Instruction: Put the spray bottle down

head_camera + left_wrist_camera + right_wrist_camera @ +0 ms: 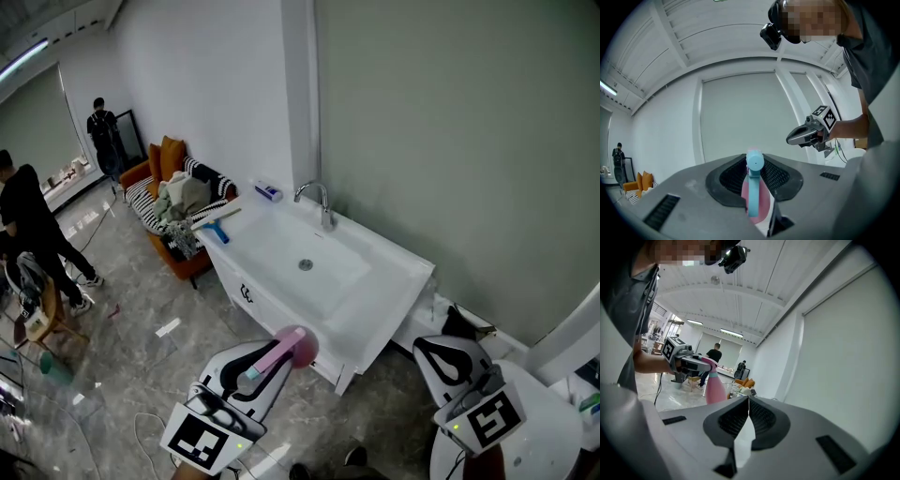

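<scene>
The pink spray bottle point(300, 345) with a light blue spray head hangs in the air at the bottom of the head view, just in front of the white sink cabinet point(394, 258). My left gripper point(267, 366) is shut on its neck. In the left gripper view the spray bottle point(753, 197) stands between the black pads point(733, 176), its nozzle towards the camera. My right gripper point(433, 352) floats at the lower right, off the cabinet's right end, shut with nothing in it. The right gripper view shows its tips point(749, 398) meeting and the spray bottle point(714, 389) off to the left.
The cabinet carries a basin with a chrome faucet point(321, 202), a blue-handled squeegee point(214, 225) and a small blue and white item point(267, 191). An orange sofa point(169, 202) piled with cloths stands behind it. Two people point(33, 230) are at the far left.
</scene>
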`<move>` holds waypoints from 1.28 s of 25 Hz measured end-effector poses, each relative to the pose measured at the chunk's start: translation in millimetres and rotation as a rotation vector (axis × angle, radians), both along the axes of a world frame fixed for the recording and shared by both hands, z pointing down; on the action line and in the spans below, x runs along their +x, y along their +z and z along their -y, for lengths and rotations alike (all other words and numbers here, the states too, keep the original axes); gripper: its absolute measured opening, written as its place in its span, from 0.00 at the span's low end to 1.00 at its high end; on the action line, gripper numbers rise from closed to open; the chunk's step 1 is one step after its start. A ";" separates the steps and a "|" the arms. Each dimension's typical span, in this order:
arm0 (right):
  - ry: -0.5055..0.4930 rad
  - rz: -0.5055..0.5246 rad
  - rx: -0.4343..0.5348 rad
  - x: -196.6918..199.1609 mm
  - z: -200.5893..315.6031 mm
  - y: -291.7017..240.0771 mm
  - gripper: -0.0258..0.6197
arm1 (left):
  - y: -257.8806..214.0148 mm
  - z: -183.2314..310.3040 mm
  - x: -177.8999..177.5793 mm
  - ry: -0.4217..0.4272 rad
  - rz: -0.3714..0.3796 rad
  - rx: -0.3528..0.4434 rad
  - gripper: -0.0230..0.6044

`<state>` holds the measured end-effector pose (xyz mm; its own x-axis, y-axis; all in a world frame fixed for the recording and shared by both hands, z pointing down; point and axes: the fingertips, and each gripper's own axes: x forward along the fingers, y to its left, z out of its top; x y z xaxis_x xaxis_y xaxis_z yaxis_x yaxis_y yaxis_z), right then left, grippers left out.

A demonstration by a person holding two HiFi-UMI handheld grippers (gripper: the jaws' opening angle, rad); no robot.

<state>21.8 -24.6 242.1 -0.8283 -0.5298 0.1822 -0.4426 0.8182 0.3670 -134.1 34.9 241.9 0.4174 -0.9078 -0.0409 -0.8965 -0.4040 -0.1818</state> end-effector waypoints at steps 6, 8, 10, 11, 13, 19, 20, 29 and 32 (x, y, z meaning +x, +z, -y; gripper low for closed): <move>-0.060 -0.013 0.023 25.4 29.1 -3.1 0.05 | -2.1 16.0 26.5 -0.072 -0.026 -0.031 0.17; -0.087 -0.015 0.040 30.7 35.1 -1.1 0.05 | -3.3 16.8 34.6 -0.094 -0.043 -0.054 0.17; -0.102 0.018 0.021 31.2 44.0 2.8 0.05 | -2.0 22.3 38.4 -0.105 -0.003 -0.070 0.17; -0.103 0.031 0.004 33.6 50.5 5.3 0.05 | 0.1 28.2 41.6 -0.106 0.021 -0.071 0.17; -0.102 0.039 -0.016 42.8 63.9 9.2 0.05 | 4.4 40.8 50.6 -0.106 0.047 -0.068 0.17; -0.109 0.072 -0.039 59.0 82.6 11.6 0.05 | 3.8 54.4 67.2 -0.121 0.090 -0.059 0.17; -0.106 0.066 -0.036 64.4 85.2 10.5 0.05 | 3.2 56.8 72.1 -0.121 0.083 -0.059 0.17; -0.060 0.080 -0.101 62.5 106.2 29.0 0.05 | 8.9 79.5 68.3 -0.084 0.115 -0.075 0.17; -0.057 0.056 -0.090 53.5 106.8 27.9 0.05 | 9.4 87.0 59.0 -0.062 0.096 -0.072 0.17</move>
